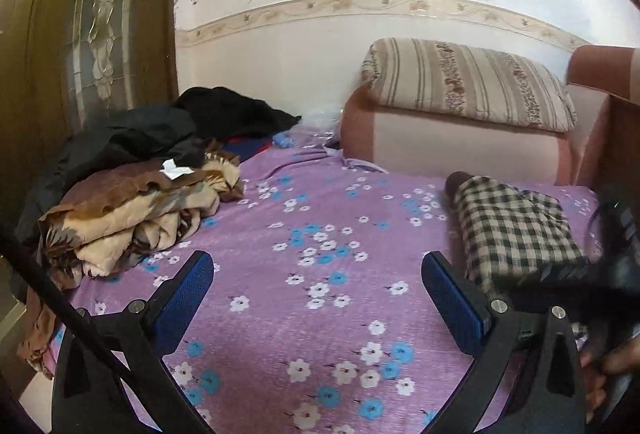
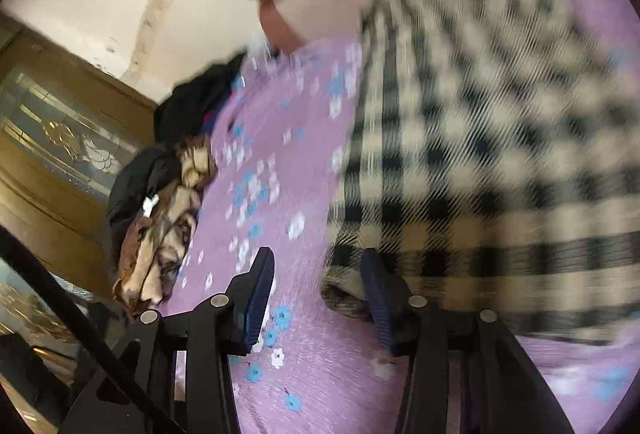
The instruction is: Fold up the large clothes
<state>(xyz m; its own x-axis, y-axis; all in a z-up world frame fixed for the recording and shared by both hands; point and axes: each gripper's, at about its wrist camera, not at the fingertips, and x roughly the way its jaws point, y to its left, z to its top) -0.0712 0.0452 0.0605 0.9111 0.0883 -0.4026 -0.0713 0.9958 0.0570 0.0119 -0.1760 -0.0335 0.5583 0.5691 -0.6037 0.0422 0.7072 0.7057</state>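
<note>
A folded black-and-cream checked garment lies on the purple flowered bedsheet at the right. My left gripper hovers over the bare sheet with its blue pads far apart and nothing between them. The checked garment fills the right of the blurred right wrist view. My right gripper is partly open at the garment's near left corner. Its right finger overlaps that corner, and the left finger stands apart over the sheet. I see no pinch on the cloth.
A heap of unfolded clothes, brown, cream and black, sits at the bed's left edge beside a wooden door. A striped pillow rests on a pink folded quilt against the far wall. A person's hand shows at the lower right.
</note>
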